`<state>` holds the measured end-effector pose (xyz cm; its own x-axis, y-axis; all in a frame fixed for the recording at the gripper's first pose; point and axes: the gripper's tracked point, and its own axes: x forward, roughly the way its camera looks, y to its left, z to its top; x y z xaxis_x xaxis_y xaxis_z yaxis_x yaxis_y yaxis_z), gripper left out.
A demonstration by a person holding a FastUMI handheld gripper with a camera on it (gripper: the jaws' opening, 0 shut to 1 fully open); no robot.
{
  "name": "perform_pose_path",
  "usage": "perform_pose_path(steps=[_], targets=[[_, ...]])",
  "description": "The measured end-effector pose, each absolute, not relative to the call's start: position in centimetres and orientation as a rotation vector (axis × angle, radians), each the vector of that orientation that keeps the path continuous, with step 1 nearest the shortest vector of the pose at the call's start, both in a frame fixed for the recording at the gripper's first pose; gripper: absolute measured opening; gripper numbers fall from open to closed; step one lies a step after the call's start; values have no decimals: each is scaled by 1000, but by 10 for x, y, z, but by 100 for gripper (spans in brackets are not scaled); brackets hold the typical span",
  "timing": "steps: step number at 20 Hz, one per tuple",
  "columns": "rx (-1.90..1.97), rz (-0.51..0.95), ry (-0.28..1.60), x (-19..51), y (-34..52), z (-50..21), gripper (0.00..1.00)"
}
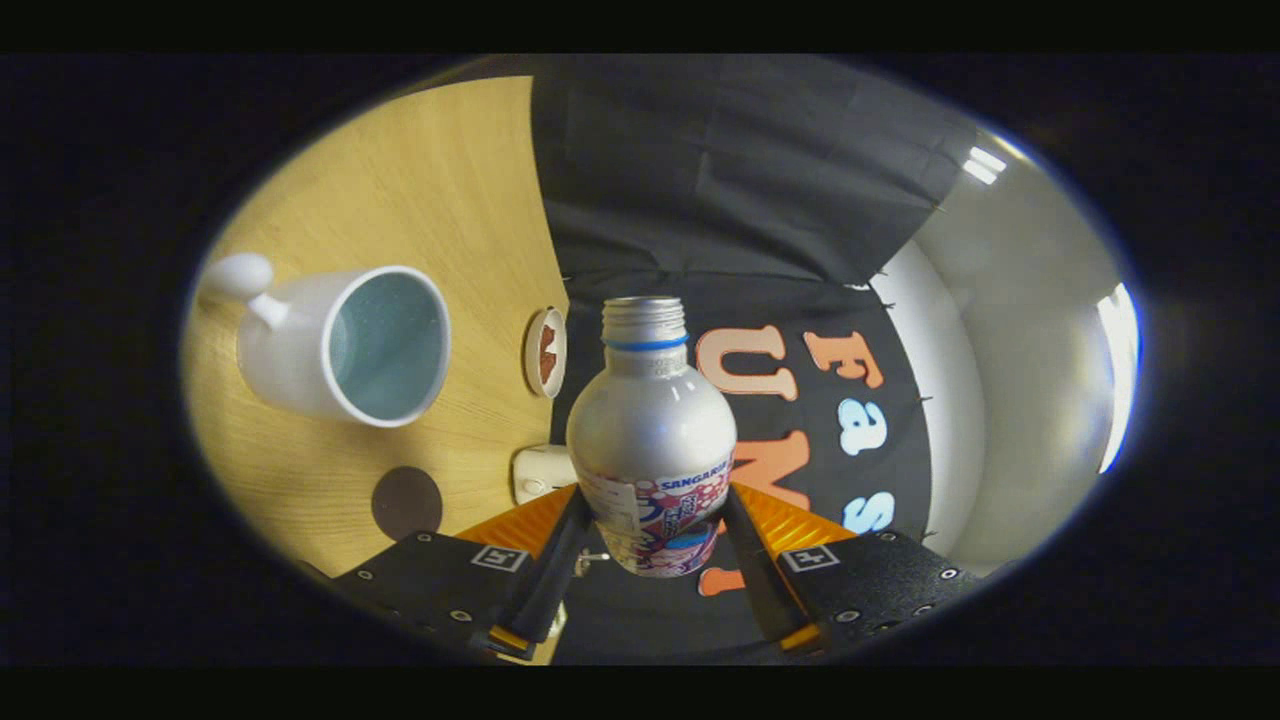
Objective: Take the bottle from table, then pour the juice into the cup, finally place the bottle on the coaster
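The tool (655, 545) is rolled hard to one side, so the table (420, 180) stands like a wall — both fingers pinch the bottle (652, 440) at its lower body. The bottle is uncapped, off the table. Beyond it sits the cup (340, 345), its mouth facing us; nearby, a round coaster (407, 502).

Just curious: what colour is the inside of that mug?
Pale blue-green inside the white mug, seen in the gripper view.
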<state>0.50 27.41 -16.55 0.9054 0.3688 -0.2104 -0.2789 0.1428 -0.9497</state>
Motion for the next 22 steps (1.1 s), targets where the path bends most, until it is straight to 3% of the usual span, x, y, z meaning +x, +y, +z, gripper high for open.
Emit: perform_pose_path(steps=[5, 22], targets=[[-971, 493, 132, 5, 273, -174, 77], [-277, 436, 403, 30, 249, -194, 77]])
